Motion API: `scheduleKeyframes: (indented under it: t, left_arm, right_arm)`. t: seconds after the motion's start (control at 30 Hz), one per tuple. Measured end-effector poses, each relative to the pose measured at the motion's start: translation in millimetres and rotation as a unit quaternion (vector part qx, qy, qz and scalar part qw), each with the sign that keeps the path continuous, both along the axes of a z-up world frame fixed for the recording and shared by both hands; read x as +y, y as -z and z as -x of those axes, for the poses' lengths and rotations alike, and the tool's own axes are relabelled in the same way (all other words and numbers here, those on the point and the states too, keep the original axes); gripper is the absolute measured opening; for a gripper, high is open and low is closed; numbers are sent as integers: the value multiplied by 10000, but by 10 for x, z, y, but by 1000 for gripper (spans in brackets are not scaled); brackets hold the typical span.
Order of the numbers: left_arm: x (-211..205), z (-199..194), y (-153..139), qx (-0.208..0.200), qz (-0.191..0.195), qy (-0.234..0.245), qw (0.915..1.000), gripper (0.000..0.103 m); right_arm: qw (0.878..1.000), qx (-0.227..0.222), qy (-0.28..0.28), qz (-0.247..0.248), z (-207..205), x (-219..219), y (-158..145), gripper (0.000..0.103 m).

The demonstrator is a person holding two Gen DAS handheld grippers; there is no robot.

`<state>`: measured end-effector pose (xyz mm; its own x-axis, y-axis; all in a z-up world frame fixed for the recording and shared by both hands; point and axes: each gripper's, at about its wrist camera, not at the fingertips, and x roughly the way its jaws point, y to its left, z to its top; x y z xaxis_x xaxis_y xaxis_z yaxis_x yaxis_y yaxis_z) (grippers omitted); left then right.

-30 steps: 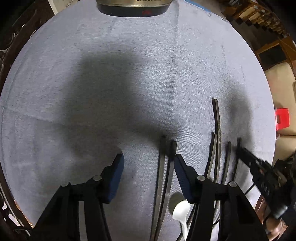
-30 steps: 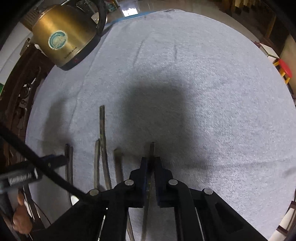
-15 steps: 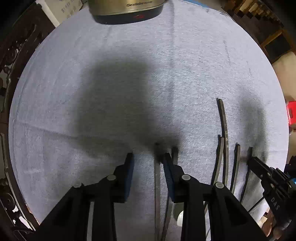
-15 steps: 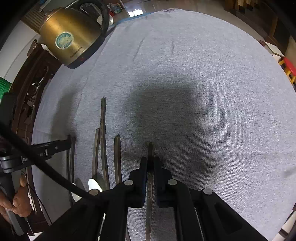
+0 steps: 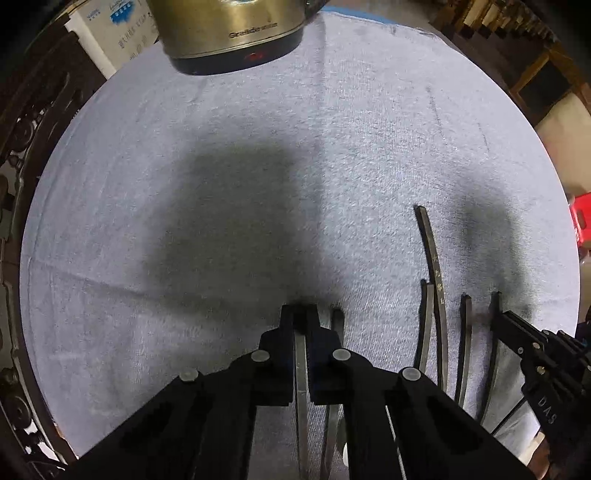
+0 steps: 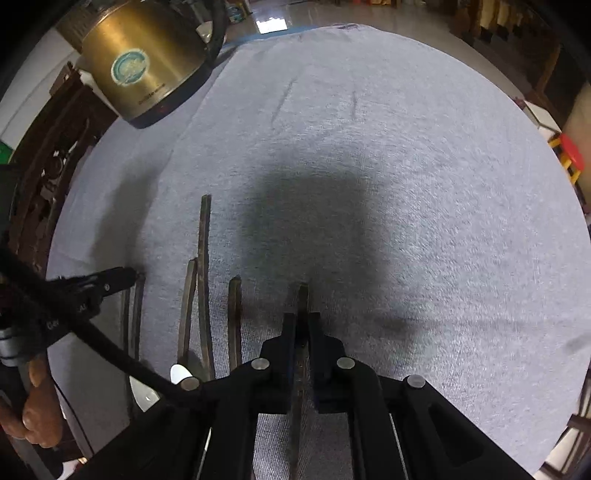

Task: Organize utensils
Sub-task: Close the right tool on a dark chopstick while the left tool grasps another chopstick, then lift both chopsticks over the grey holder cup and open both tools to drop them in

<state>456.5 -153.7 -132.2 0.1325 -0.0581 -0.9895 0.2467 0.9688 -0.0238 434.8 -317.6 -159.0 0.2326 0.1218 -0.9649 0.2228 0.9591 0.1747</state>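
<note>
Several dark chopsticks lie side by side on a grey cloth (image 5: 258, 184). My left gripper (image 5: 300, 314) is shut on one chopstick (image 5: 301, 376), with a second one (image 5: 334, 332) just right of it. Further right lie a long curved chopstick (image 5: 430, 251) and several shorter ones. My right gripper (image 6: 302, 321) is shut on another chopstick (image 6: 303, 295); it also shows at the right edge of the left wrist view (image 5: 517, 332). The left gripper shows in the right wrist view (image 6: 110, 280) at the left. White spoons (image 6: 179, 373) lie near the chopsticks' near ends.
A brass electric kettle (image 5: 229, 33) stands at the far edge of the cloth, also in the right wrist view (image 6: 144, 62). Dark carved wooden furniture (image 6: 48, 147) borders the left side. A red stool (image 6: 570, 155) stands off to the right.
My left gripper moved right and forward and closed from wide open onto a chopstick. My right gripper stayed shut on its chopstick and barely moved.
</note>
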Motion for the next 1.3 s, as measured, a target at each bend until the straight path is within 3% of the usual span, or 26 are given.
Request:
scheduleKeyframes:
  t: [0.13,0.23,0.43,0.63,0.83,1.0,1.3]
  left_arm:
    - [78,116,-95,-157,110,-66,9998,5]
    - [158,239,-341,-412,276,-85,9987,5]
    - [281,713,-1070,-1247,629,-29,9902,5]
    - [502,1395,-1743,-2241,954,45,9699,5]
    - [767,2026,-2000,-2826,1342,-19,9498,5]
    - [874,2379,-1995,-3222,1461,-111,9353,5]
    - [1003,2957,-2494,-3933,1676,1,9040,5]
  right_arm:
    - [9997,-171,68,-144,133,-66,-92,7]
    - [9985,-482,53,-245,275,-84,-274,7]
    - [9923,-1166,-16,-412,636,-63,-712,7]
    - [9812,-1887,-53,-404,1100,59,-1103,7]
    - [9629,-2688,-181,-131,1646,267,-1562,6]
    - [9454,-3252,-218,82,2064,458,-1850,6]
    - [9066,-4199,-323,258,2680,727,-2413,6]
